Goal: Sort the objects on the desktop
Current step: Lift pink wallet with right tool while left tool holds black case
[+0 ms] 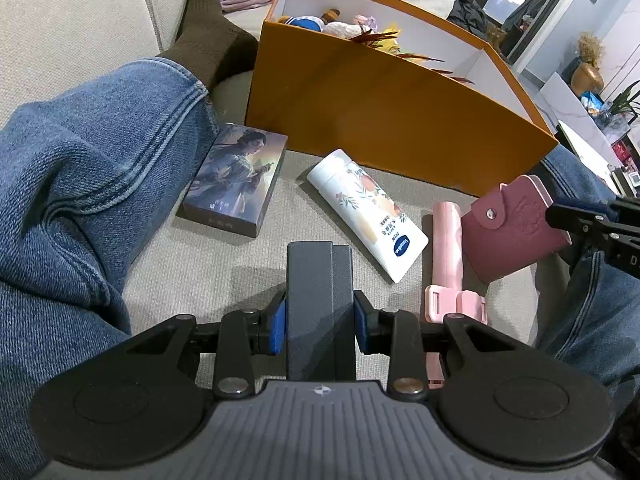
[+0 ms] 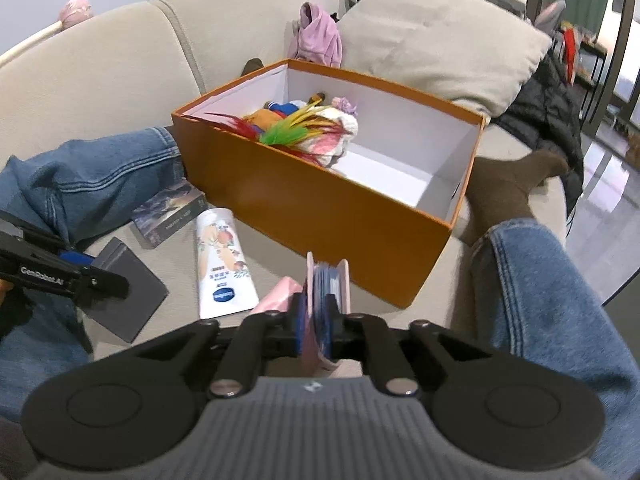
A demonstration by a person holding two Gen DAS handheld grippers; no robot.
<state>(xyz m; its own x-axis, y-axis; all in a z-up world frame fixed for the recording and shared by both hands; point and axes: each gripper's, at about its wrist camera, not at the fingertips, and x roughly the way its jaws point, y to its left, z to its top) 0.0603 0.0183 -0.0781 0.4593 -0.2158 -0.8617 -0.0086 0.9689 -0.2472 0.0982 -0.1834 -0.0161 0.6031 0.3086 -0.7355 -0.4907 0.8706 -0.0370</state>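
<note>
The open box [image 2: 320, 216] stood on the sofa [image 1: 224, 256] between the seated person's legs [image 1: 88, 184], with toys [image 2: 308, 128] piled at one end inside. Before it lay a card box [image 1: 234, 182], a tube [image 1: 368, 212], a stick [image 1: 446, 248] and a wallet [image 1: 508, 228], side by side. A cushion [image 2: 432, 36] leaned behind the box.

One orange box [image 1: 384, 112], one lotion tube [image 1: 366, 212], one card box [image 1: 236, 180] — two tongs, left [image 1: 320, 322] and right [image 2: 316, 330].
</note>
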